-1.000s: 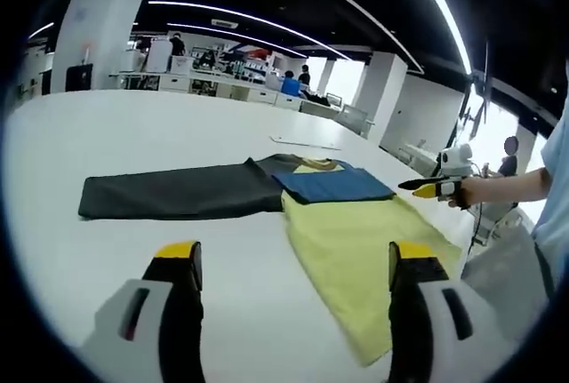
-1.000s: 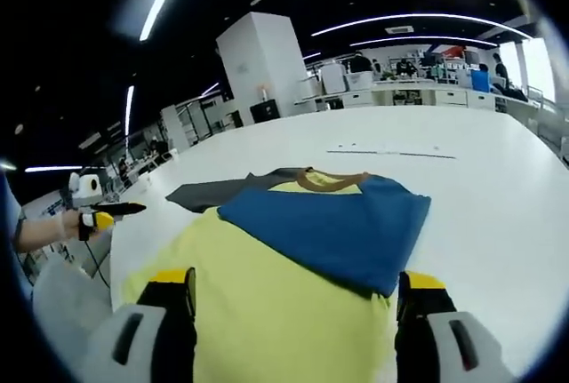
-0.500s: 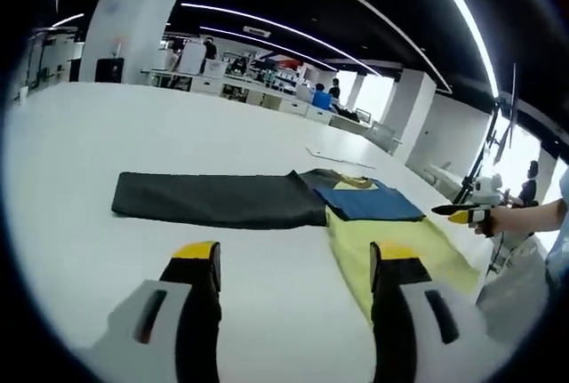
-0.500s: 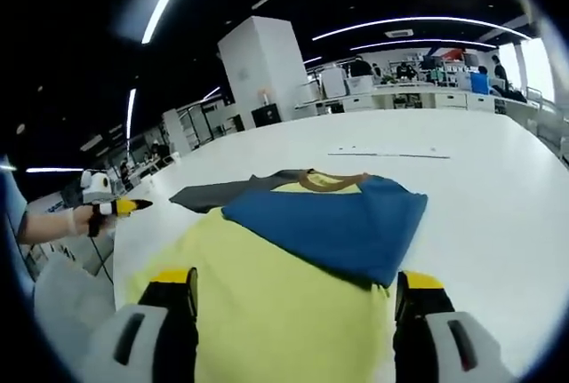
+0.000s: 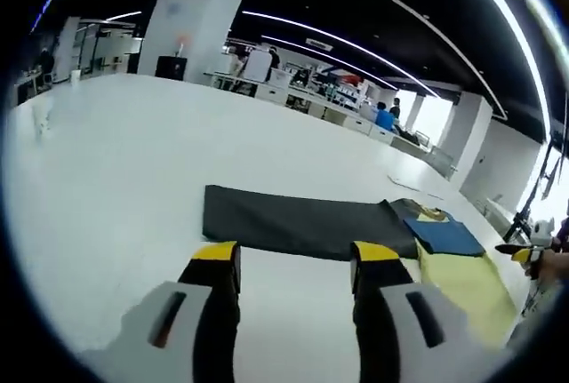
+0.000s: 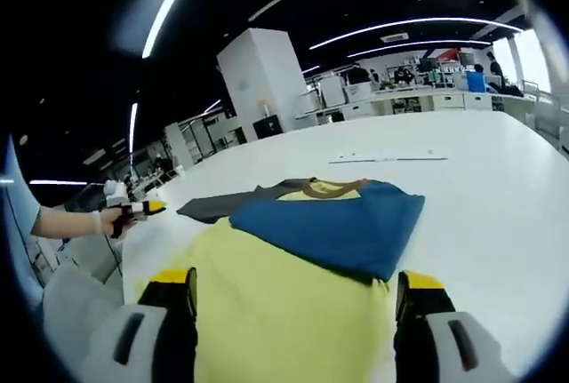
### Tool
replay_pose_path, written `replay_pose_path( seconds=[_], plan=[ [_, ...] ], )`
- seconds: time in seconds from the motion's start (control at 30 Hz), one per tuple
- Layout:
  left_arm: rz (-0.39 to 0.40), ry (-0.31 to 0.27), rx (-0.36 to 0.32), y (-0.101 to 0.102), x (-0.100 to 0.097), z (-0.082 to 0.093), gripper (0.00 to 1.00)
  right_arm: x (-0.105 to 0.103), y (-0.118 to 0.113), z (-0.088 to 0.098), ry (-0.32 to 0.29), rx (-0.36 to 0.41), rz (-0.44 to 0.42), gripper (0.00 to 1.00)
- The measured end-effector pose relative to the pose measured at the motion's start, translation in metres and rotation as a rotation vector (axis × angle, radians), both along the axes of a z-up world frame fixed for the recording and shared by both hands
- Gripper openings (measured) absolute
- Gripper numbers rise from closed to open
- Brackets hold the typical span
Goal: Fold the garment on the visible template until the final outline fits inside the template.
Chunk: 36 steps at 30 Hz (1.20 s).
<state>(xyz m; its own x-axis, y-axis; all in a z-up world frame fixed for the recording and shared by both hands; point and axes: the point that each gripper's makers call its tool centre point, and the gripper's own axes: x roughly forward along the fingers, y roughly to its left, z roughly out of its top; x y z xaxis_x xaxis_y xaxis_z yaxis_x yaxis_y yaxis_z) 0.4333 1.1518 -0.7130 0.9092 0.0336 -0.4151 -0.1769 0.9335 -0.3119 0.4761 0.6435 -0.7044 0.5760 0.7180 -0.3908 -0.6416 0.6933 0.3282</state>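
A yellow T-shirt point(image 6: 284, 303) with a brown collar lies flat on the white table, one blue sleeve point(image 6: 338, 223) folded across its chest. A dark grey rectangular template sheet point(image 5: 298, 223) stretches out beside the collar end; its near end is the grey strip point(image 6: 213, 207). My right gripper point(image 6: 293, 281) hovers open low over the shirt's yellow body, nothing between its jaws. My left gripper point(image 5: 295, 259) is open just short of the grey sheet's long edge. The shirt point(image 5: 462, 276) lies to its right, where the right gripper point(image 5: 524, 250) shows. A hand holds the left gripper point(image 6: 133, 210) off the table's left side.
The white table point(image 5: 116, 179) spreads wide around the cloth. A thin line of tape point(image 6: 391, 157) lies beyond the shirt. Desks, white pillars and seated people fill the far background. A person's sleeve point(image 6: 18, 223) is at the left edge.
The left gripper has swung left along the grey sheet, so the shirt now sits far right in its view. Its jaws stand a little closer together. The right gripper has barely moved.
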Motion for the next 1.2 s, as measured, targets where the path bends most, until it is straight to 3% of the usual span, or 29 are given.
replay_pose_path(
  seconds=[0.13,0.2,0.27,0.57,0.7,0.87,1.0,1.1,1.2],
  plan=[
    [0.029,0.006,0.015,0.017,0.009,-0.009,0.45,-0.005,-0.007,0.0,-0.001,-0.011,-0.007,0.93],
    [0.055,0.052,0.028,0.031,0.013,-0.021,0.44,-0.006,-0.01,-0.001,0.0,-0.022,-0.009,0.93],
    [0.082,0.061,0.025,0.041,0.018,-0.028,0.45,-0.006,-0.014,-0.004,0.011,-0.031,-0.019,0.92],
    [0.12,0.084,0.003,0.059,0.033,-0.049,0.35,-0.005,-0.019,-0.001,0.011,-0.025,-0.056,0.89],
    [0.152,0.082,0.015,0.066,0.034,-0.05,0.26,-0.005,-0.019,0.001,0.005,-0.026,-0.075,0.86],
    [0.171,0.099,0.012,0.073,0.033,-0.057,0.06,-0.005,-0.02,-0.001,0.01,-0.049,-0.068,0.83],
    [0.194,0.083,-0.049,0.071,0.032,-0.056,0.02,-0.004,-0.02,0.0,0.013,-0.045,-0.075,0.82],
    [0.222,0.026,-0.109,0.07,0.031,-0.044,0.0,-0.003,-0.018,0.0,0.012,-0.045,-0.077,0.81],
    [0.171,0.011,-0.099,0.064,0.032,-0.036,0.0,-0.005,-0.015,0.002,0.009,-0.041,-0.069,0.81]
  ],
)
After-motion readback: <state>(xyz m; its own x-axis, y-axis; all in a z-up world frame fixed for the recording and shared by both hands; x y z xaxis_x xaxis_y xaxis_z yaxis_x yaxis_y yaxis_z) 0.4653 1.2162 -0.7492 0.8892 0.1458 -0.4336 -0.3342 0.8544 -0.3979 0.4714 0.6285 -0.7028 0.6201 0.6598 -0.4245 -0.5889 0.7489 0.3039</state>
